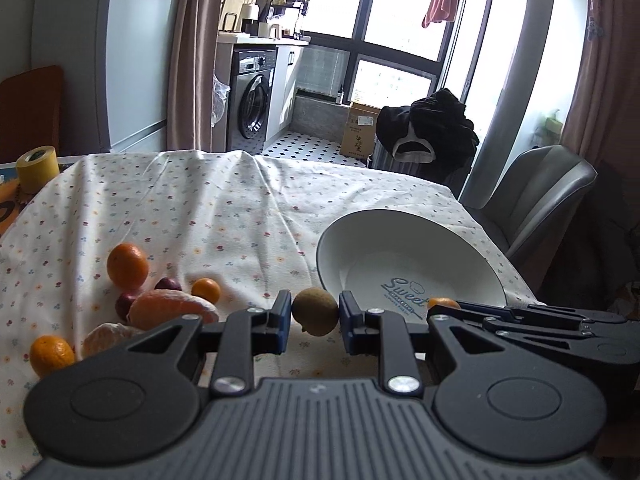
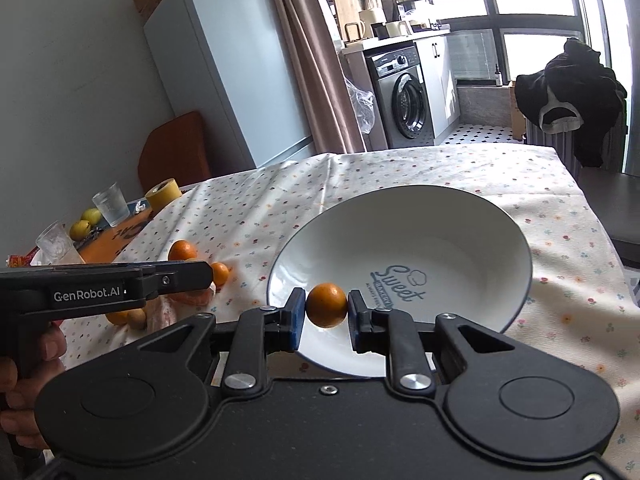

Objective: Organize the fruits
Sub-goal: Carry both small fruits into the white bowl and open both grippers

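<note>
Left tool (image 1: 315,317) is clamped on a kiwi (image 1: 315,311), just left of the white bowl (image 1: 400,240). Right tool (image 2: 327,309) grips a small orange (image 2: 327,305) over the bowl's near-left rim. Other fruit (image 1: 132,292) sits further left on the desk (image 1: 200,208).

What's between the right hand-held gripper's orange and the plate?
Nothing visible. The right hand-held gripper grips the small orange over the near rim of the plate, which is empty. The left hand-held gripper, gripping a kiwi, is off to the side.
</note>
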### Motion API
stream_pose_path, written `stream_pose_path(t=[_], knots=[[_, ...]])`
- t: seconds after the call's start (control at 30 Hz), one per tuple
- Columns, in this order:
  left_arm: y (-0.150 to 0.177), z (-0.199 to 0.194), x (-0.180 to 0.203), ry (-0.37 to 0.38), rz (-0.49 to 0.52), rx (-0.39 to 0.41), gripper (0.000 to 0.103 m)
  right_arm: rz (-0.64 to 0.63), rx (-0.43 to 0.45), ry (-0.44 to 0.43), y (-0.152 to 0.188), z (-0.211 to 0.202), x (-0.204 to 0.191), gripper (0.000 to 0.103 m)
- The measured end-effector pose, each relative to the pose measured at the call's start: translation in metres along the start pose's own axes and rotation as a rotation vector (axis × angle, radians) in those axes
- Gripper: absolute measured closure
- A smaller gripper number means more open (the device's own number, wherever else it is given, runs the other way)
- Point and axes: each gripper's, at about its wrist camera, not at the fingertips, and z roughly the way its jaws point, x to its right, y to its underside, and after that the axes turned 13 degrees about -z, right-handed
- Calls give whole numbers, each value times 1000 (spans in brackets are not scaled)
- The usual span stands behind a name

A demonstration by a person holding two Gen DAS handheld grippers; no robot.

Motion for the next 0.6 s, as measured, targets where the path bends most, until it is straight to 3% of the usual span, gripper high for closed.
stream_pose_path(t=[0.6], knots=[[12,36,37,56,76,-76,79,62,-15,82,21,-12,29,82]])
